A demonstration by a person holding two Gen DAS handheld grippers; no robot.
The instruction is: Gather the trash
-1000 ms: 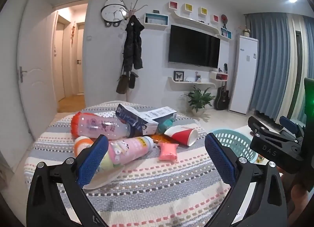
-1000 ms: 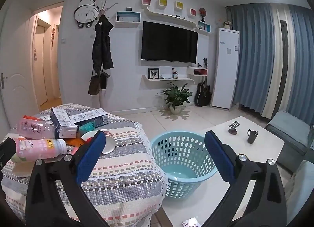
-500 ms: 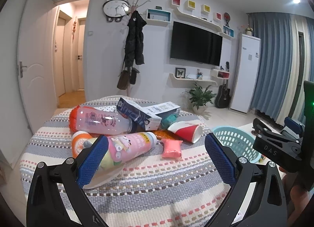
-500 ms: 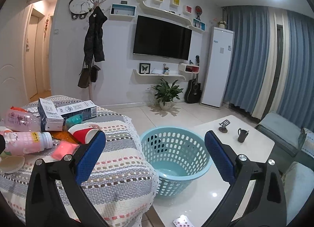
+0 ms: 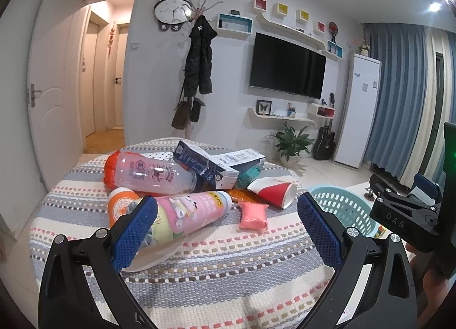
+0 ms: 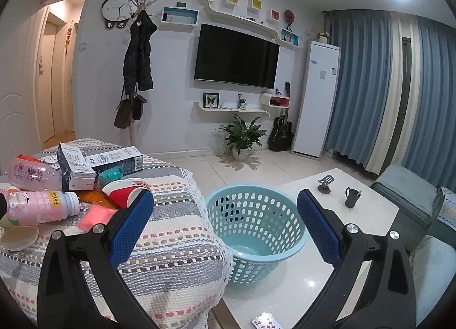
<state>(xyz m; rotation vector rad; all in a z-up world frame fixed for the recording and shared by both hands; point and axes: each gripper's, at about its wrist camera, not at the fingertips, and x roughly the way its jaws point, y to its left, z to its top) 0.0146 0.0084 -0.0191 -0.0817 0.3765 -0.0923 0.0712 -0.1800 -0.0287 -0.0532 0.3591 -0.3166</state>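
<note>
1. The trash lies heaped on the striped tablecloth [image 5: 228, 272], in the middle of the left wrist frame: a pink bottle [image 5: 188, 212] on its side, its long axis running from lower left up to its white cap at centre, and a small pink packet [image 5: 252, 213] just to the right of that cap.
2. Behind them sit a clear bottle [image 5: 151, 176], a blue-and-white carton [image 5: 205, 168] and a tipped red paper cup [image 5: 273, 190], all touching or overlapping.
3. Your left gripper [image 5: 228, 229] is spread wide and holds nothing; the pink bottle's base is just beyond its left finger, so this hand looks nearer to the pile.
4. Your right gripper [image 6: 225, 228] is also spread and empty, and it frames the blue basket [image 6: 256, 223] on the low white table [image 6: 299, 286] at lower centre of its frame.
5. The basket stands just past the table's right edge, lower than the cloth, with open room above its rim.
6. Judged from here, the packet lies clear of the rest, while the bottle may roll if you pinch it off-centre.
</note>
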